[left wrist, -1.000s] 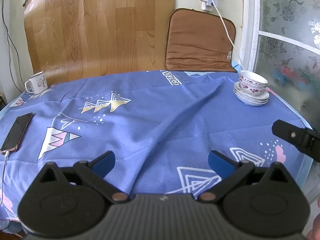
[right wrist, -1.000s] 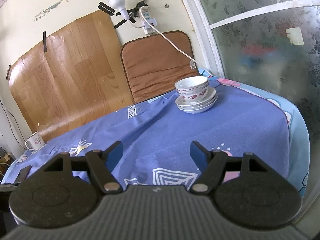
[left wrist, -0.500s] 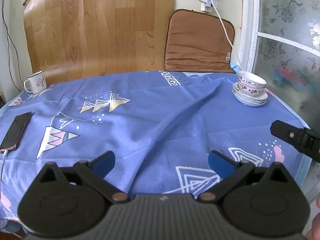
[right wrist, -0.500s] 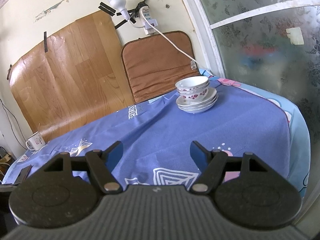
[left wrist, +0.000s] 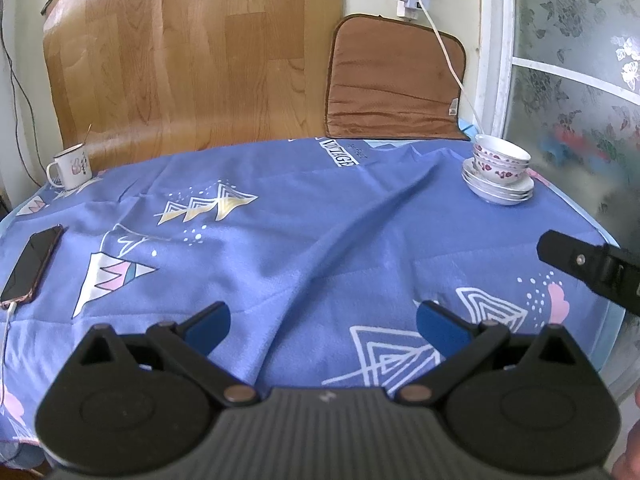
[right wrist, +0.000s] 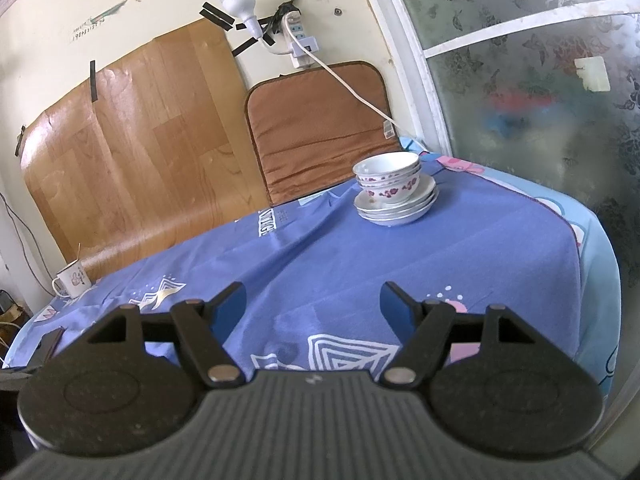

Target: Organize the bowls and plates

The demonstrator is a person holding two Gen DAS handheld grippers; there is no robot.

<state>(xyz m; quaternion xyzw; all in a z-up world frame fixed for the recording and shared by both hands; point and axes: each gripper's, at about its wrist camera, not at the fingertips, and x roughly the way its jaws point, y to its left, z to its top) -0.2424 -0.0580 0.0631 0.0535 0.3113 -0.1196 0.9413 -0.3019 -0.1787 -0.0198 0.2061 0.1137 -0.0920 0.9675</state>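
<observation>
White bowls with purple flowers (left wrist: 501,159) are nested on a stack of white plates (left wrist: 500,194) at the far right of the blue-clothed table. The same bowls (right wrist: 387,176) and plates (right wrist: 394,210) show in the right wrist view. My left gripper (left wrist: 322,326) is open and empty over the near middle of the table. My right gripper (right wrist: 313,307) is open and empty, well short of the stack. Part of the right gripper (left wrist: 588,266) shows at the right edge of the left wrist view.
A white mug (left wrist: 70,168) stands at the far left; it also shows in the right wrist view (right wrist: 72,282). A phone (left wrist: 32,264) on a cable lies at the left edge. A brown cushion (left wrist: 394,80) and a wooden board (left wrist: 188,52) lean on the back wall. A frosted glass door (right wrist: 540,80) is on the right.
The left wrist view has shifted slightly, so the stack sits a little further left in it. Both grippers stay open and empty; the stack is unchanged.
</observation>
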